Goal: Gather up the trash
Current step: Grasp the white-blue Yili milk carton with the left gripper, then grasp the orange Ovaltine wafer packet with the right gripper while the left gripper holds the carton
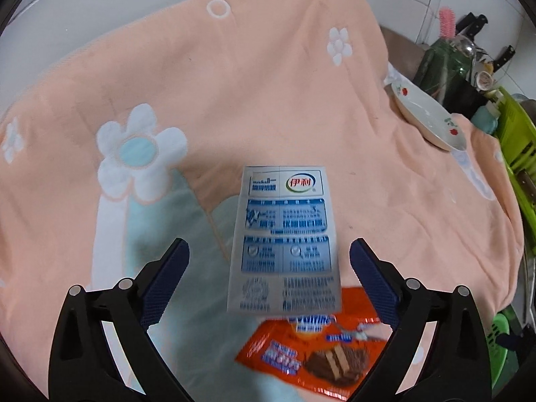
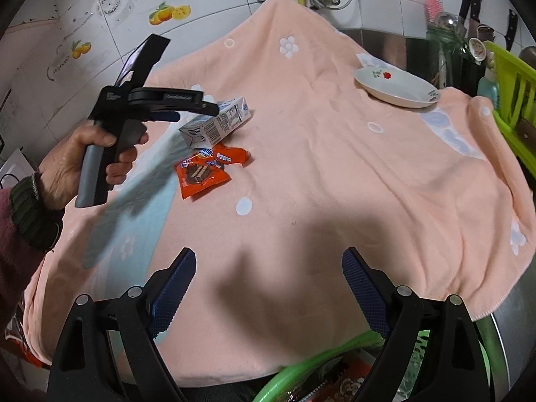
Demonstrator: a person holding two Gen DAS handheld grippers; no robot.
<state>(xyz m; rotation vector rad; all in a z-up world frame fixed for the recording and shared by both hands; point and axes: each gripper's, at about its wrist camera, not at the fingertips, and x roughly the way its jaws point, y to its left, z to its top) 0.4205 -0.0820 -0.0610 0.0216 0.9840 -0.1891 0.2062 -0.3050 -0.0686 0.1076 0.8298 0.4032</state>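
**Both grippers spread, milk carton and wafer wrapper on the towel**

Left wrist view: the left gripper (image 1: 269,264) sits at the bottom of the frame with its jaws released and wide apart, nothing between the blue pads. Straight ahead, in the lower centre, a silver-and-blue milk carton (image 1: 284,244) lies on its side on the peach flower-patterned towel (image 1: 268,93). An orange chocolate-wafer wrapper (image 1: 315,351) lies just below the carton — the carton's lower edge overlaps it. At the right edge a white dish with red flower prints (image 1: 428,114) rests on the towel, with a green plastic rack (image 1: 516,154) beyond it.

Right wrist view: the right gripper (image 2: 269,271) is also released, its jaws apart over bare towel (image 2: 335,167) at the bottom of the frame. At the left, a hand (image 2: 83,154) grips the handle of the left gripper, whose front end reaches over the milk carton (image 2: 217,124). The wafer wrapper (image 2: 207,174) lies just below the carton, left of centre. The dish (image 2: 395,87) sits at the upper right — well apart from the trash. A green basket rim (image 2: 311,368) curves along the bottom edge.
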